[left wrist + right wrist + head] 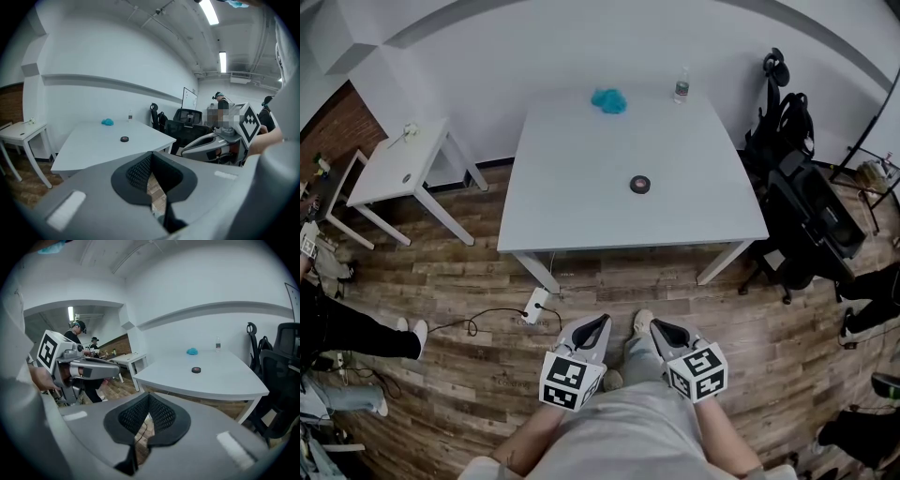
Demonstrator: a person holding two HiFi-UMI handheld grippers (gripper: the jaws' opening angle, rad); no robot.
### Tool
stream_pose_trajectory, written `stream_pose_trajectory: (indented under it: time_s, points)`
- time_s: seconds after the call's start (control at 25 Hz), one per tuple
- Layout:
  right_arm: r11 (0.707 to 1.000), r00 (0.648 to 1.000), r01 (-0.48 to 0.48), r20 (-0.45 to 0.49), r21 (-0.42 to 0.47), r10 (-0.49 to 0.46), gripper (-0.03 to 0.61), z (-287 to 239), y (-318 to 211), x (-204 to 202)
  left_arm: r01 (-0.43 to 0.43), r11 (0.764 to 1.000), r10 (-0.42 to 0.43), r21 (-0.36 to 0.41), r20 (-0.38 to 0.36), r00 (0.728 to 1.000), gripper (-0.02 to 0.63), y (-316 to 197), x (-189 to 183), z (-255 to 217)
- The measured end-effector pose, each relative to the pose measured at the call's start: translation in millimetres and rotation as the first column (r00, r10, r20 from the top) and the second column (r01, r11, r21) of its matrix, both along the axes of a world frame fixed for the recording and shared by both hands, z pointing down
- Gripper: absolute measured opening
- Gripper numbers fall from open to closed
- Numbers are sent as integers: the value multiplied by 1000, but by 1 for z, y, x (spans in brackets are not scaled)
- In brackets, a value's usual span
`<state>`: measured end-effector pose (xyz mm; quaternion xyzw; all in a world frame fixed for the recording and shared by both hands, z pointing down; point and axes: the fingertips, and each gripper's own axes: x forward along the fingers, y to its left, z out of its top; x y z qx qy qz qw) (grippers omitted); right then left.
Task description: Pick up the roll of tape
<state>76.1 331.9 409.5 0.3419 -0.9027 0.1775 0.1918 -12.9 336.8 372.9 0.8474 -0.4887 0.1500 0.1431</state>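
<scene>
1 black ring-shaped roll of tape (pixel 639 184) is being borne by 1 smooth white tabletop (pixel 572 202), mid-frame; the left tongs (pixel 601 322) and right tongs (pixel 657 326) are being held together, empty.

Ahead of you stands a white counter (pixel 581 187), with a crumpled blue cloth (pixel 608 100) and a clear bottle (pixel 681 86) near its far edge. A small white side table (pixel 394 169) is on your left and black office chairs (pixel 811 220) are on your right. A white power strip (pixel 535 305) lies on the wood floor (pixel 487 272) by the counter's near left leg.
</scene>
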Motion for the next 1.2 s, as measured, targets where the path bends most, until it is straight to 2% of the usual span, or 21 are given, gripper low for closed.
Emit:
stream_pose_trajectory:
  time_s: [0.56, 1.2]
  points:
    - [1000, 1000, -2, 6, -6, 2, 6, 6, -56, -7, 12, 1000, -12, -1, 3, 1000, 20, -55, -11, 5]
    - [1000, 1000, 16, 5, -23, -16, 6, 11, -159, -20, 23, 999, -23, -35, 1, 1000, 20, -148, -21, 16]
